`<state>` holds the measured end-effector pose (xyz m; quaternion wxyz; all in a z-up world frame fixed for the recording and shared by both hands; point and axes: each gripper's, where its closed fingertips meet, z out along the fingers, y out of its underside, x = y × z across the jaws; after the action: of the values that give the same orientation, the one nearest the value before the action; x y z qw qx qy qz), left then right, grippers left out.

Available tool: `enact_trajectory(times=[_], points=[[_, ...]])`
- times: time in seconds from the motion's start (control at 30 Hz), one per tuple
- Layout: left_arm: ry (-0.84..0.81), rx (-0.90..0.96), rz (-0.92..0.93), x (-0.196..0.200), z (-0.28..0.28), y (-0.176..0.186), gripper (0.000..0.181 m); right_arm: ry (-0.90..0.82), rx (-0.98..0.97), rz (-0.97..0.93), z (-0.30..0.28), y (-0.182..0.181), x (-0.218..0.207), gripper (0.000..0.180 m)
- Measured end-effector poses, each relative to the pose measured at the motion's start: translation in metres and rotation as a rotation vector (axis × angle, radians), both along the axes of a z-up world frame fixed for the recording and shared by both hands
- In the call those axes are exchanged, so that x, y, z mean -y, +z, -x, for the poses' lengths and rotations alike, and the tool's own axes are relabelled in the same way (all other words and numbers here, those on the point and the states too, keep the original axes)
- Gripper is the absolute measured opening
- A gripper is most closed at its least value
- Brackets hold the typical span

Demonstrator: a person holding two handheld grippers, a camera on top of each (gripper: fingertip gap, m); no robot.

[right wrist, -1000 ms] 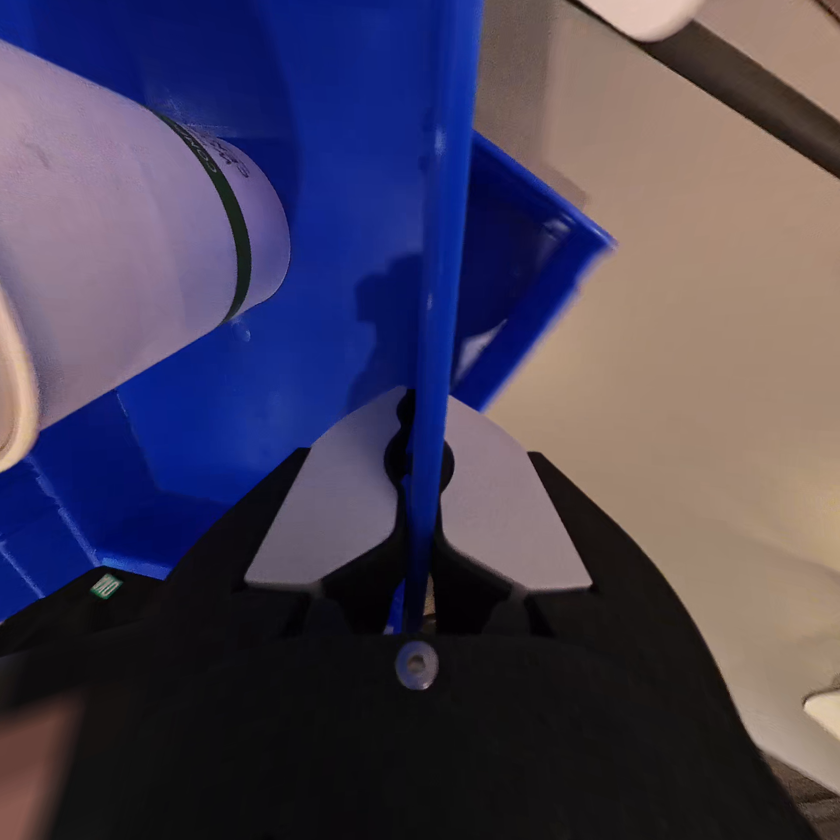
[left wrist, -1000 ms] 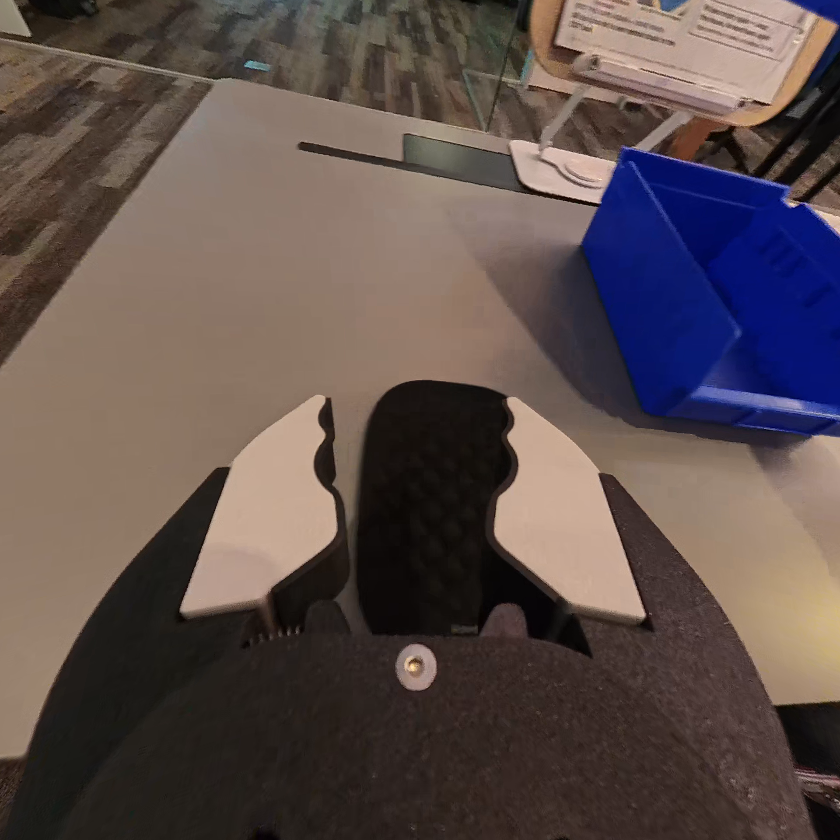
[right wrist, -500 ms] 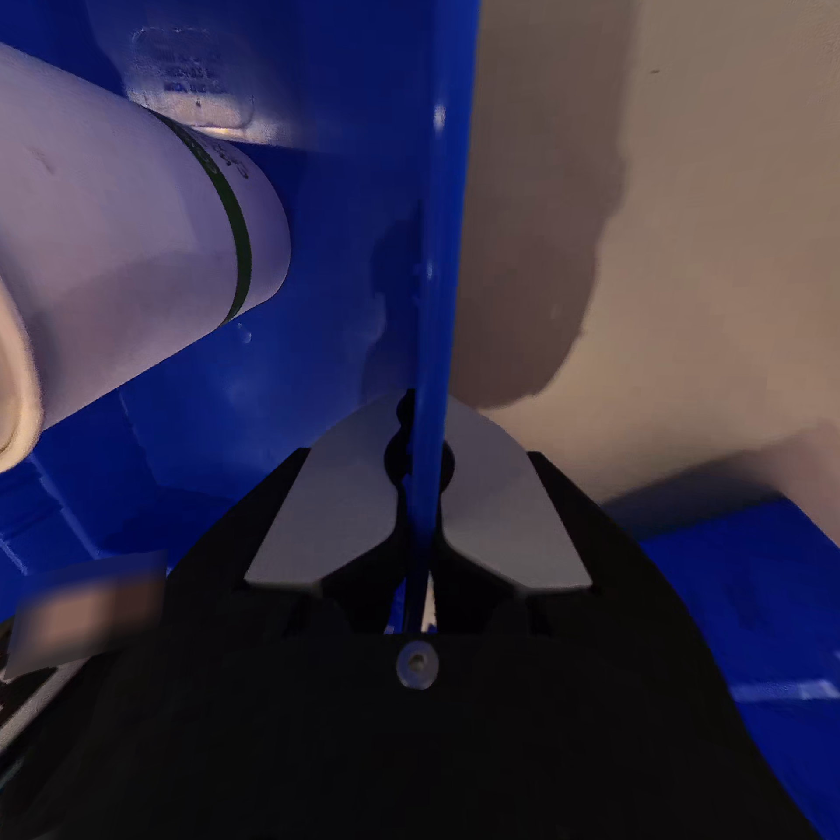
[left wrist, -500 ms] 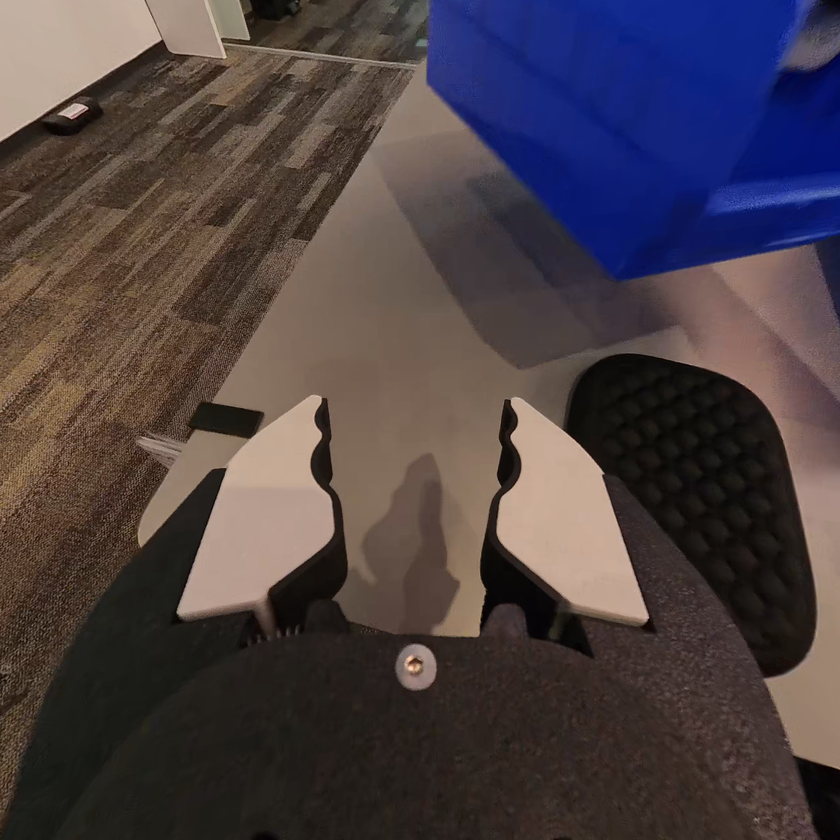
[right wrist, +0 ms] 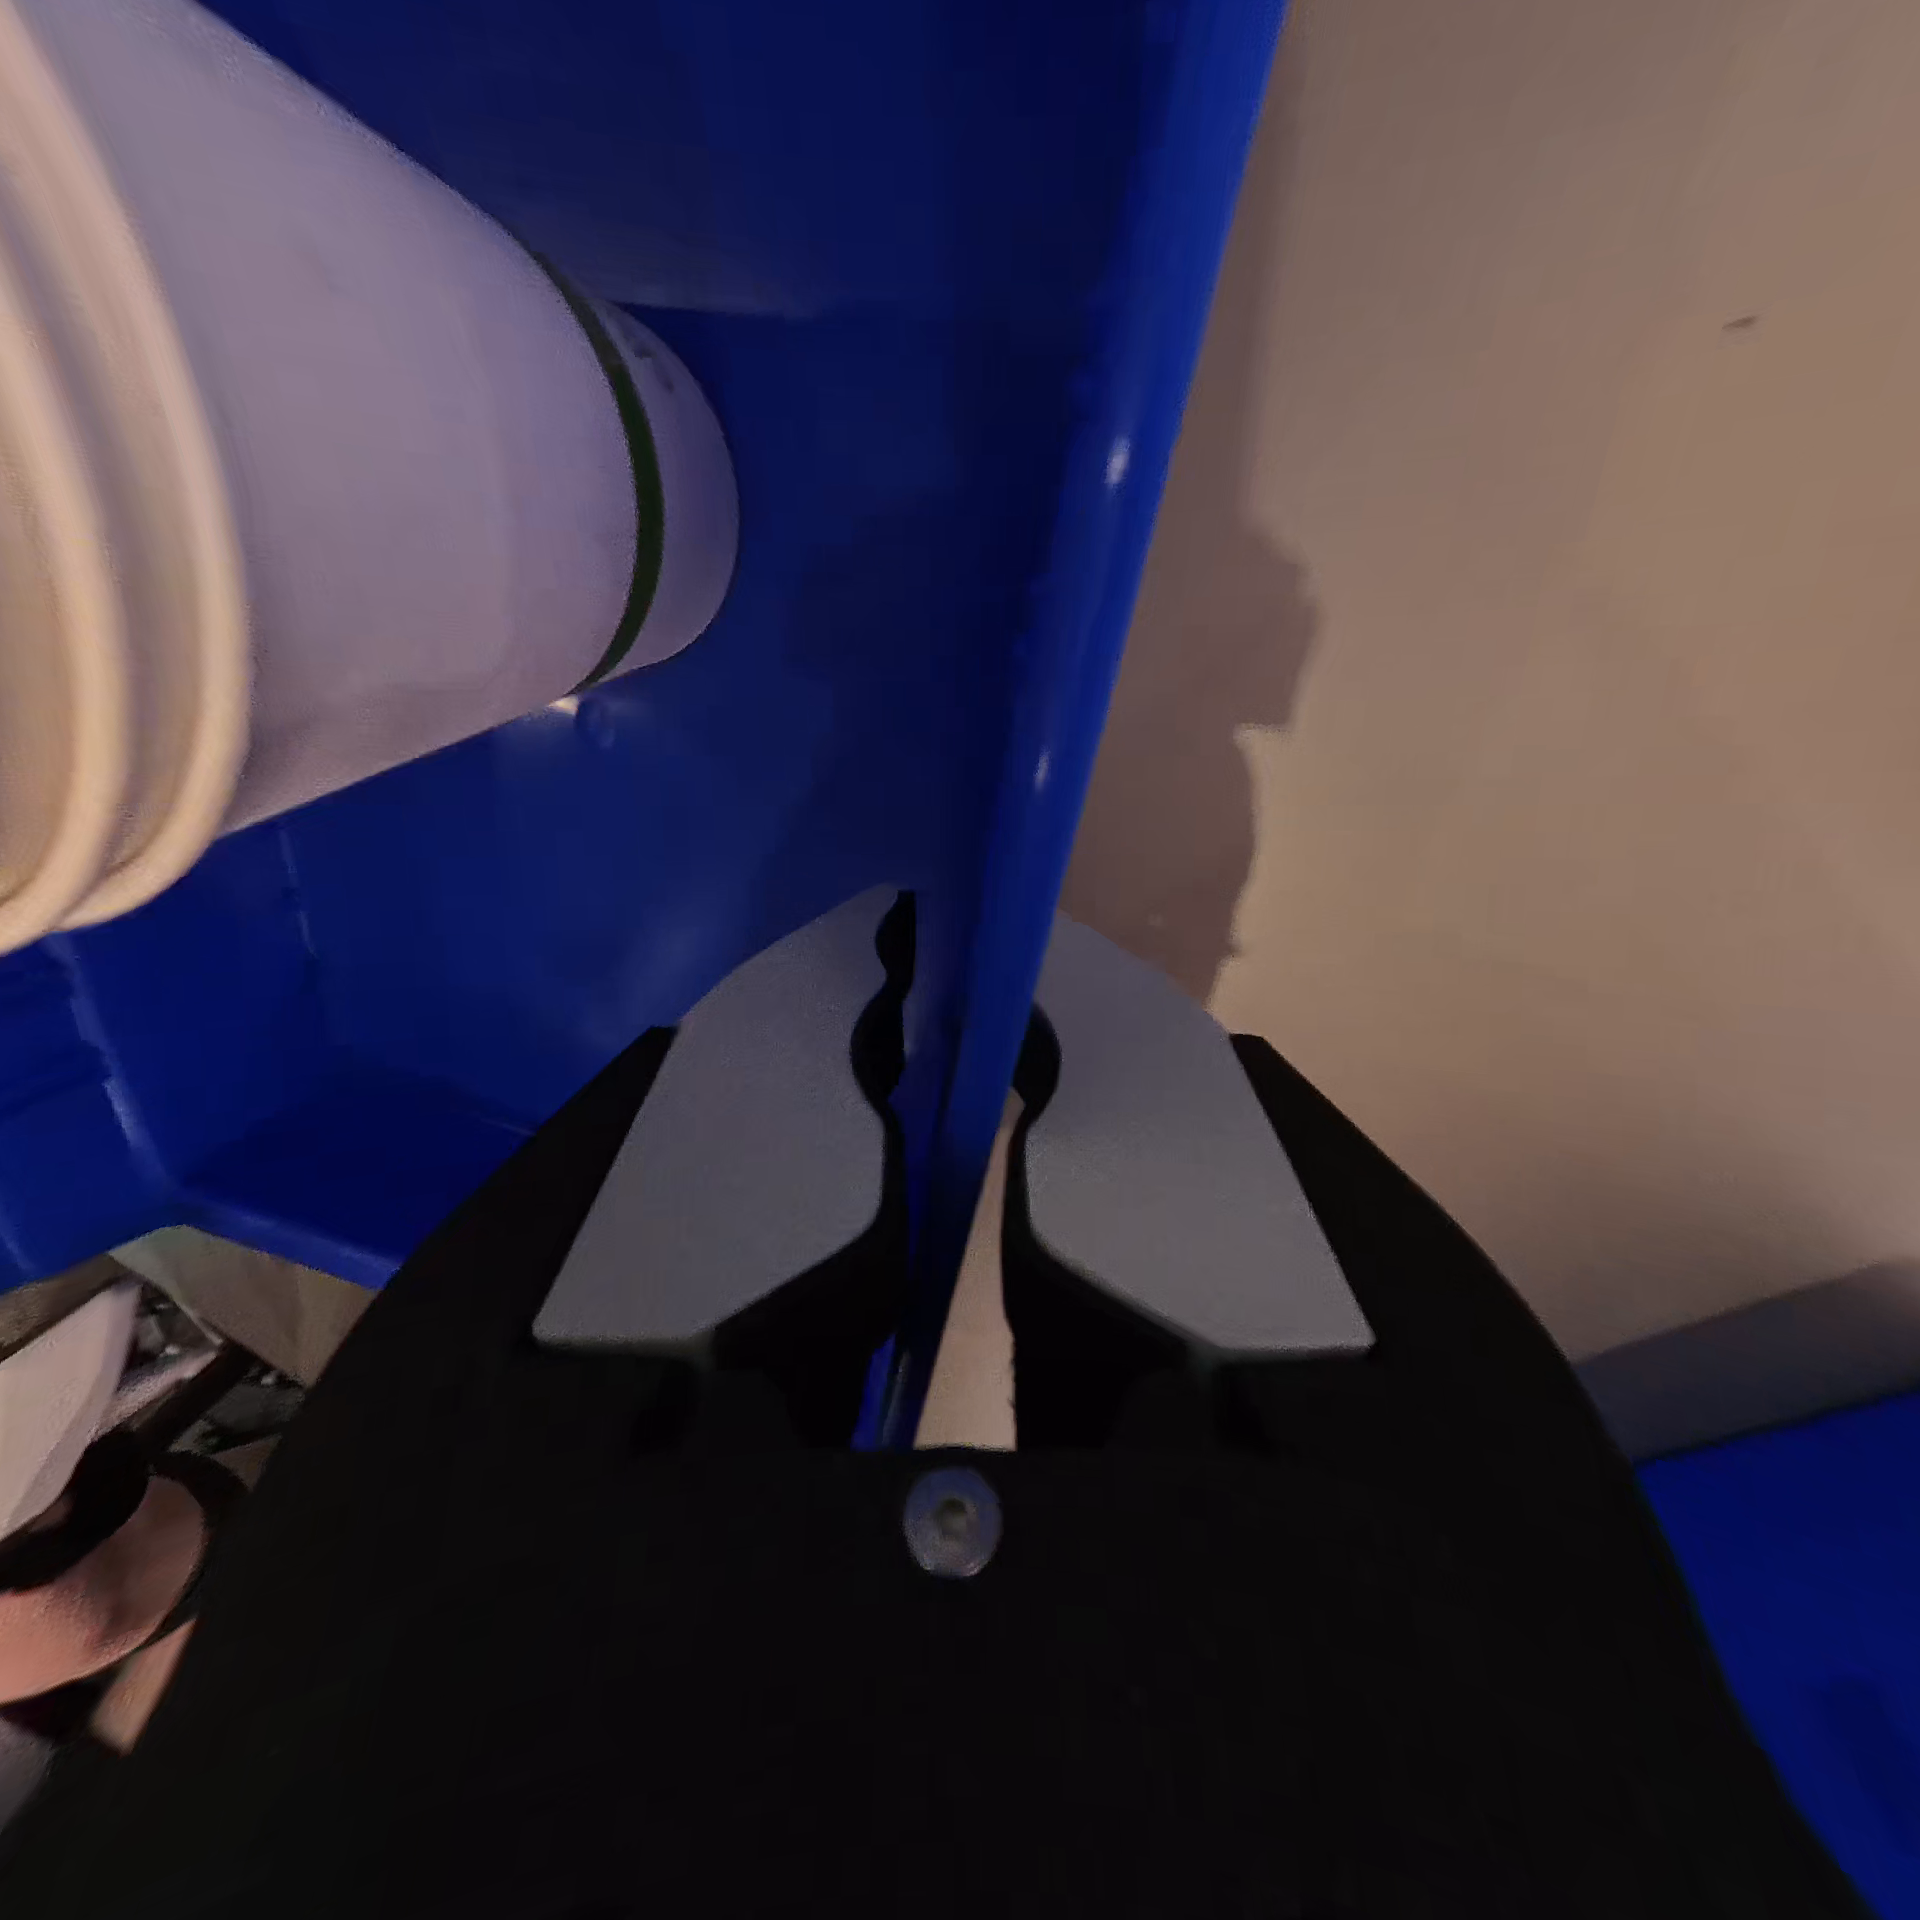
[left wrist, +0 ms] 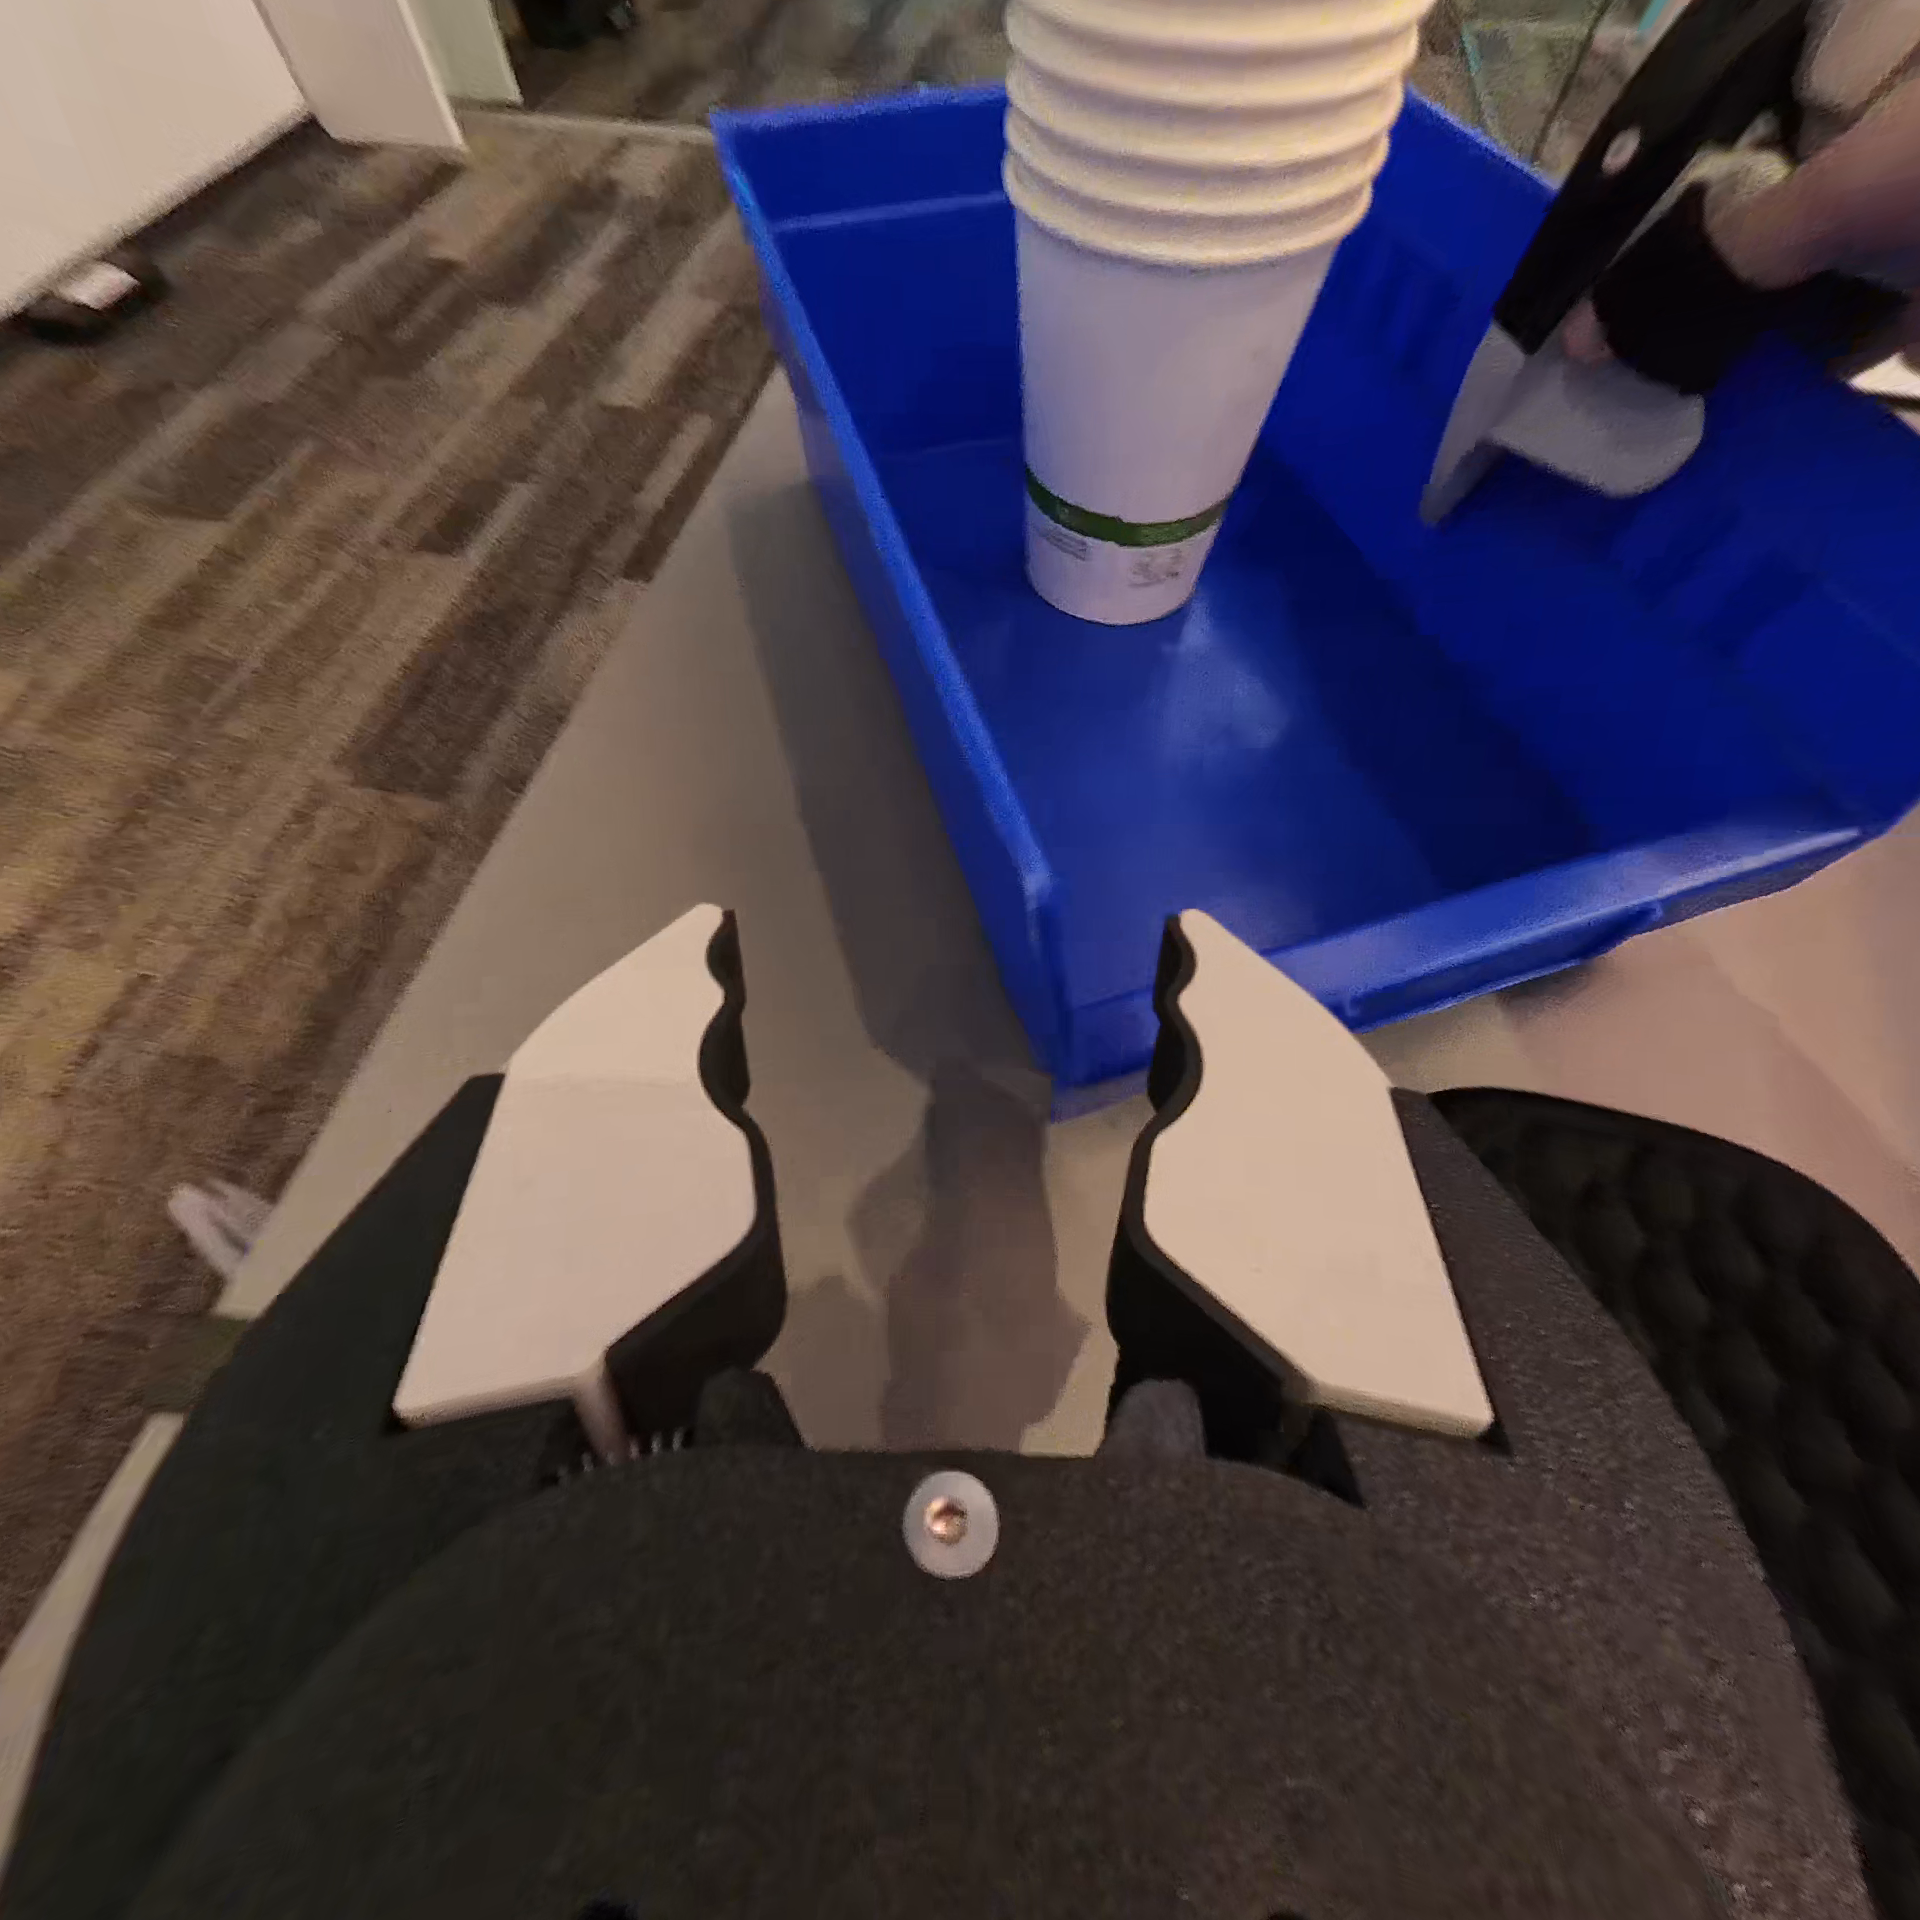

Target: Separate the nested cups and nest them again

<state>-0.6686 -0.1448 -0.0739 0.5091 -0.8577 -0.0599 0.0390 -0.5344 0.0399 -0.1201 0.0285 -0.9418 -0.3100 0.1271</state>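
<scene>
Blue bin [left wrist: 1299,790] got set down on the worktop [left wrist: 665,810]. Right claw [right wrist: 961,1049] loosened off its wall, left claw [left wrist: 951,1029] gaped empty. Paper cup stack [left wrist: 1153,343] sat nested inside, nothing separated yet.

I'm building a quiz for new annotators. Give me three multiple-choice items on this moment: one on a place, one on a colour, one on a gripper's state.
1. Where is the stack of nested cups?
A. on the floor
B. upright in the bin
C. in the left gripper

2. What colour is the bin?
A. red
B. grey
C. blue

3. What are the left gripper's fingers doing?
A. spread open, holding nothing
B. shut on a cup
C. clamped on the bin wall

Answers:
1 B, its base rests on the bin floor.
2 C, both views show blue walls.
3 A, bare table shows between them.
</scene>
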Motion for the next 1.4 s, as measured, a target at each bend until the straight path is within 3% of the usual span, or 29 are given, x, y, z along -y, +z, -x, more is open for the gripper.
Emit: enact_trajectory(times=[0.13, 0.33, 0.43, 0.53, 0.6, 0.83, 1.13, 1.3, 1.4], points=[[-0.019, 0.0, 0.02, -0.024, -0.007, -0.008, 0.069, 0.036, -0.116, -0.112, -0.006, 0.033, -0.006, 0.013], [-0.008, -0.026, 0.074, -0.043, 0.013, -0.009, 0.065, 0.173, -0.271, -0.436, -0.041, 0.121, -0.004, 0.025], [0.021, -0.111, 0.098, -0.045, 0.038, -0.006, 0.051, 0.263, -0.194, -0.6, -0.082, 0.151, 0.01, 0.028], [-0.002, -0.156, 0.139, -0.05, 0.055, -0.008, 0.03, 0.281, -0.253, -0.638, -0.113, 0.168, 0.037, 0.028], [-0.031, -0.189, 0.171, -0.055, 0.064, -0.009, 0.017, 0.278, -0.295, -0.634, -0.132, 0.173, 0.052, 0.027], [-0.12, -0.097, 0.241, -0.066, 0.091, -0.011, 0.012, 0.265, -0.256, -0.631, -0.198, 0.16, 0.078, 0.026], [-0.191, -0.156, 0.275, -0.06, 0.124, -0.01, 0.014, 0.239, -0.178, -0.677, -0.268, 0.151, 0.089, 0.021], [-0.2, -0.208, 0.268, -0.06, 0.128, -0.011, 0.019, 0.077, -0.114, -0.672, -0.322, 0.141, 0.084, 0.022], [-0.141, -0.285, 0.276, -0.058, 0.136, -0.006, 0.038, -0.124, -0.027, -0.633, -0.37, 0.132, 0.079, 0.036]])
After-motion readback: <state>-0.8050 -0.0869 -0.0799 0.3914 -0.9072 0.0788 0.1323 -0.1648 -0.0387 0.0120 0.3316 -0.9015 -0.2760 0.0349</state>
